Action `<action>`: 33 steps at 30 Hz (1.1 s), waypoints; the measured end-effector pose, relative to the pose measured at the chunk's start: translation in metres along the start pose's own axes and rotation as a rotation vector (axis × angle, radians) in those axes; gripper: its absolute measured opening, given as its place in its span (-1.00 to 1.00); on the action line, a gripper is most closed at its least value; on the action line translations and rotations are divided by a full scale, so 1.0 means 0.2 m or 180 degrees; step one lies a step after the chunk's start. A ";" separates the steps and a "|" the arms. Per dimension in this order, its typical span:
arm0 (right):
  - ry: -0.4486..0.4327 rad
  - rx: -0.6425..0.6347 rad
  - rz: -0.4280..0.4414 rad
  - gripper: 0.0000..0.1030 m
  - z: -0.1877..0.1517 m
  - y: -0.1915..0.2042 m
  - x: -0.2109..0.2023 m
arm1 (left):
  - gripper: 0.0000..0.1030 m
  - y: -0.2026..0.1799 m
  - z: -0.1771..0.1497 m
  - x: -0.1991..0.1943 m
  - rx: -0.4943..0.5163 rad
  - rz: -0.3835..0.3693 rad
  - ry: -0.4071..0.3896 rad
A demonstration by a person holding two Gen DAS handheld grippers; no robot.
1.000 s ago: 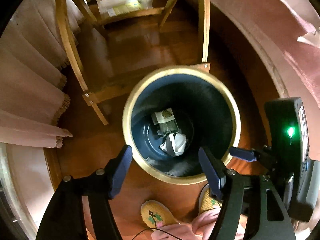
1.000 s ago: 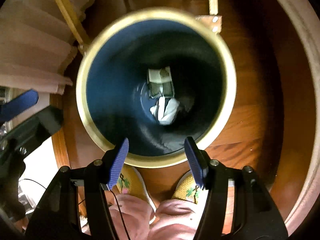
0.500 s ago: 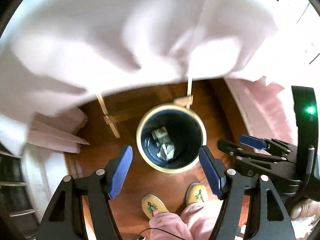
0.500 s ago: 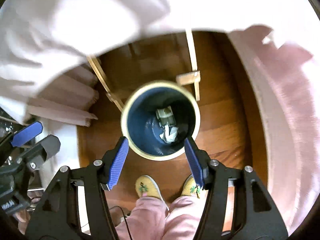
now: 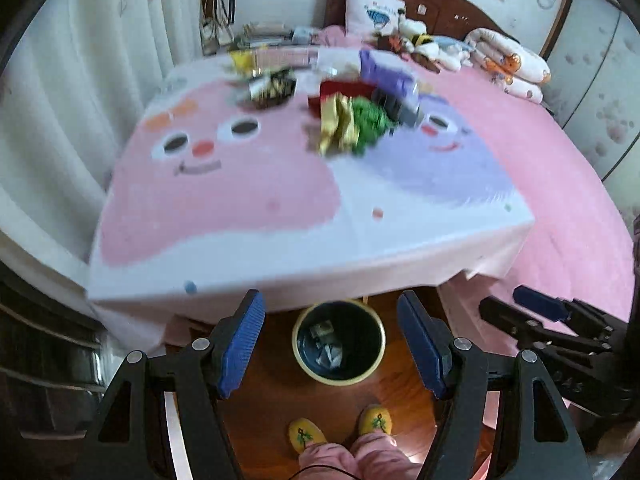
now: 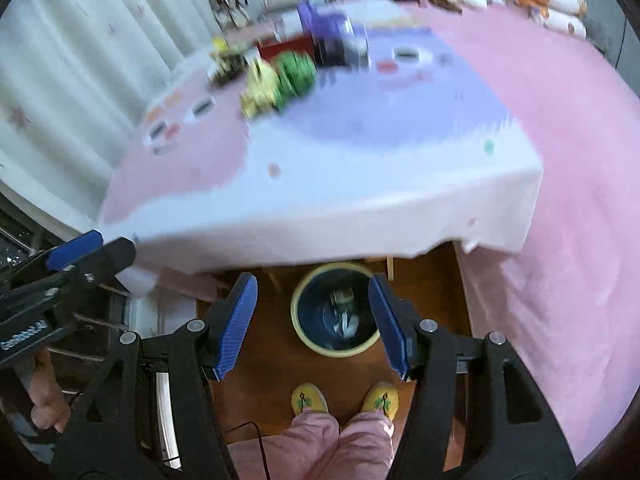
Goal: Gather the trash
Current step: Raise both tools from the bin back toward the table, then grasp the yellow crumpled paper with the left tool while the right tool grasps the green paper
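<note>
- Both grippers have risen away from the bin (image 5: 339,346) within the last second: a second ago each camera stared straight down into its mouth, and now each takes in the whole table (image 5: 280,216) above it, with the bin shrunk to a small ring on the floor under the table's near edge.
- Left gripper (image 5: 332,346) stands released, its blue pads (image 5: 240,344) spread wide with nothing between them; the right gripper (image 6: 312,322) is likewise spread and empty.
- Inside the bin, a white crumpled scrap and a printed wrapper lie at the bottom, as they did a second ago, so that deposit looks done.
- On the table, well back from the bin and toward the far side, sits a blurred heap of yellow and green wrappers (image 5: 352,124); beside it are a purple box (image 5: 390,76) and a dark dish of small items (image 5: 272,86). Motion blur keeps finer detail from being read.
- Judging from this, the drop phase is over and the next collecting pass is opening: the yellow and green heap is the likeliest target, and reaching it calls for carrying a gripper forward over the tablecloth, away from the bin.
- Person's yellow slippers (image 5: 340,428) stand on the wood floor just on the near side of the bin, so the bin is close at hand for the return trip.
</note>
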State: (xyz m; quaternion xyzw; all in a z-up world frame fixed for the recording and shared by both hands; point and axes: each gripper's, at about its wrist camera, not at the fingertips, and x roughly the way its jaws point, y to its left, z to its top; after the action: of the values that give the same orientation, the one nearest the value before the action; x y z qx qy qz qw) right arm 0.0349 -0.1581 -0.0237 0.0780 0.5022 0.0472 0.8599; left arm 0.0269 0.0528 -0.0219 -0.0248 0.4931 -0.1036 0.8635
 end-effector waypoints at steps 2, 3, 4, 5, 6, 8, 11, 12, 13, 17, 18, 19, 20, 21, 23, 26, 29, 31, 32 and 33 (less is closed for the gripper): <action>-0.0095 -0.0016 0.0001 0.07 0.06 0.03 -0.07 | 0.36 -0.01 0.06 -0.07 0.0033 0.0003 -0.0062; -0.0142 -0.0027 -0.0015 0.07 0.09 0.06 -0.12 | 0.36 -0.02 0.09 -0.11 0.0054 0.0006 -0.0090; -0.0184 -0.0031 -0.0028 0.07 0.10 0.06 -0.14 | 0.36 -0.02 0.12 -0.13 0.0078 0.0016 -0.0118; -0.0240 -0.0026 -0.0038 0.07 0.13 0.08 -0.18 | 0.36 -0.02 0.15 -0.16 0.0103 0.0040 -0.0150; -0.0275 -0.0019 -0.0051 0.07 0.14 0.09 -0.19 | 0.36 -0.03 0.17 -0.19 0.0124 0.0052 -0.0179; -0.0313 0.0024 -0.0104 0.07 0.18 0.10 -0.21 | 0.36 -0.02 0.24 -0.22 0.0172 0.0093 -0.0229; -0.0351 0.0104 -0.0153 0.07 0.25 0.12 -0.24 | 0.36 0.00 0.31 -0.25 0.0169 0.0104 -0.0262; -0.0355 0.0115 -0.0161 0.07 0.26 0.12 -0.22 | 0.36 0.00 0.34 -0.24 0.0157 0.0096 -0.0255; -0.0356 0.0134 -0.0157 0.07 0.27 0.11 -0.22 | 0.36 0.01 0.36 -0.24 0.0141 0.0086 -0.0245; -0.0417 0.0231 -0.0161 0.07 0.32 0.08 -0.19 | 0.36 0.04 0.44 -0.18 0.0095 0.0055 -0.0186; -0.0417 0.0234 -0.0160 0.07 0.32 0.07 -0.17 | 0.36 0.04 0.45 -0.15 0.0082 0.0045 -0.0161; -0.0409 0.0235 -0.0160 0.06 0.34 0.07 -0.16 | 0.36 0.05 0.48 -0.12 0.0064 0.0024 -0.0121; -0.0395 0.0228 -0.0150 0.04 0.36 0.06 -0.14 | 0.36 0.04 0.49 -0.09 0.0047 0.0015 -0.0094; -0.0384 0.0223 -0.0142 0.03 0.38 0.05 -0.12 | 0.36 0.04 0.51 -0.05 0.0019 -0.0009 -0.0058; -0.0357 0.0188 -0.0121 0.03 0.43 0.02 -0.07 | 0.36 0.04 0.55 0.02 -0.0041 -0.0060 -0.0001; -0.0290 0.0102 -0.0054 0.03 0.54 -0.03 0.04 | 0.36 0.01 0.63 0.15 -0.0104 -0.0073 0.0074; -0.0187 -0.0046 0.0088 0.02 0.70 -0.08 0.18 | 0.36 -0.02 0.75 0.30 -0.0183 -0.0046 0.0147; -0.0087 -0.0140 0.0166 0.02 0.79 -0.11 0.26 | 0.36 -0.04 0.83 0.42 -0.0293 -0.0009 0.0221; -0.0039 -0.0203 0.0228 0.02 0.85 -0.13 0.30 | 0.36 -0.05 0.87 0.47 -0.0354 -0.0001 0.0256; -0.0026 -0.0251 0.0261 0.02 0.89 -0.15 0.33 | 0.36 -0.05 0.91 0.53 -0.0397 0.0006 0.0285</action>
State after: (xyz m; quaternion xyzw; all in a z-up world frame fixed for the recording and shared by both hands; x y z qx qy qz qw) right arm 0.2230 -0.1914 0.0001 0.0647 0.4929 0.1018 0.8617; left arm 0.2326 0.0111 -0.0164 -0.0734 0.5367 -0.0728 0.8374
